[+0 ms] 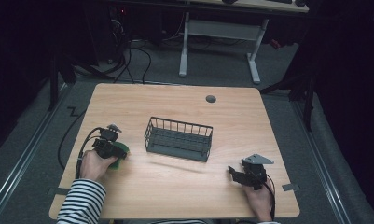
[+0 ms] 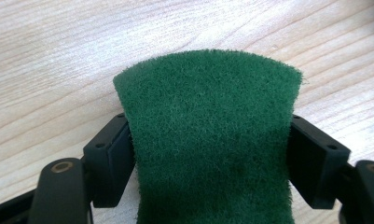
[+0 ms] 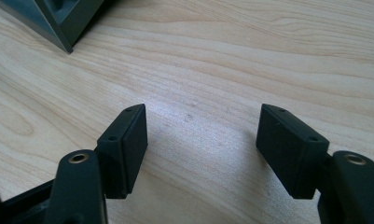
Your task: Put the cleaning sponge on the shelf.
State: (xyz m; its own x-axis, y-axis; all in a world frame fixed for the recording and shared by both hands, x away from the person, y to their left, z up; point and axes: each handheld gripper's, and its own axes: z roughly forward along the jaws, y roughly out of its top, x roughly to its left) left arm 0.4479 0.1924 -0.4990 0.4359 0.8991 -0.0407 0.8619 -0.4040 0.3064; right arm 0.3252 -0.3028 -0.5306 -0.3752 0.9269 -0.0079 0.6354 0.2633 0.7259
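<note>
A green scouring pad (image 2: 208, 140) lies on the wooden table between the two black jaws of my left gripper (image 2: 208, 128). Both pads press against its sides, and its far edge bows upward. In the high view, the green scouring pad (image 1: 122, 150) sits at the table's left, at the tip of my left gripper (image 1: 117, 150), which a hand in a striped sleeve holds. My right gripper (image 1: 232, 171) rests low over the front right of the table. Its jaws (image 3: 203, 121) stand wide apart over bare wood, with nothing between them.
A dark wire basket (image 1: 177, 138) stands in the middle of the table (image 1: 175, 100), between the two grippers; its corner (image 3: 58, 18) appears at the top left of the right gripper view. A round grey grommet (image 1: 211, 99) sits near the far edge.
</note>
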